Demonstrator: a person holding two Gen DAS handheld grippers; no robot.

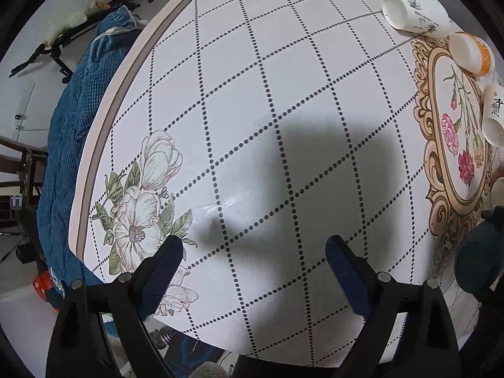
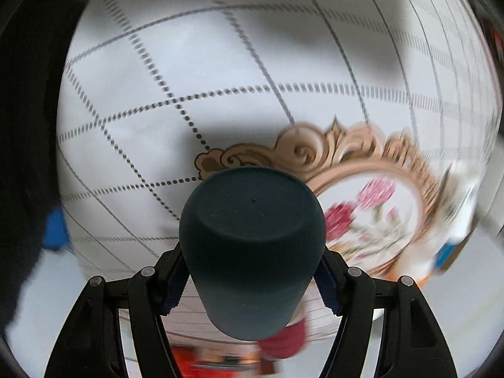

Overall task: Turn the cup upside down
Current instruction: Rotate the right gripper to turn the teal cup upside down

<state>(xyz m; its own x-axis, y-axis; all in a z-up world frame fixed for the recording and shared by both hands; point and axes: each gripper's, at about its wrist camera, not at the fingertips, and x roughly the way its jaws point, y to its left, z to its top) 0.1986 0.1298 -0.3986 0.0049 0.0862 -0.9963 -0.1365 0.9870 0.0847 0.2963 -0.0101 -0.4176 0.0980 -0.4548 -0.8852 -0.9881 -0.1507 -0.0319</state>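
Note:
My right gripper point(image 2: 252, 280) is shut on a dark teal cup point(image 2: 252, 245) and holds it above the table, its flat bottom facing away from the camera. The same cup shows at the right edge of the left wrist view point(image 1: 478, 258). The right wrist view is blurred by motion. My left gripper point(image 1: 253, 253) is open and empty, low over the white tablecloth point(image 1: 252, 110) near a printed flower.
Three cups lie on their sides at the table's far right: a white one with ink drawings point(image 1: 415, 11), an orange-and-white one point(image 1: 471, 52), a white one with black characters point(image 1: 494, 113). A blue cushioned chair point(image 1: 75, 145) stands past the table's left edge.

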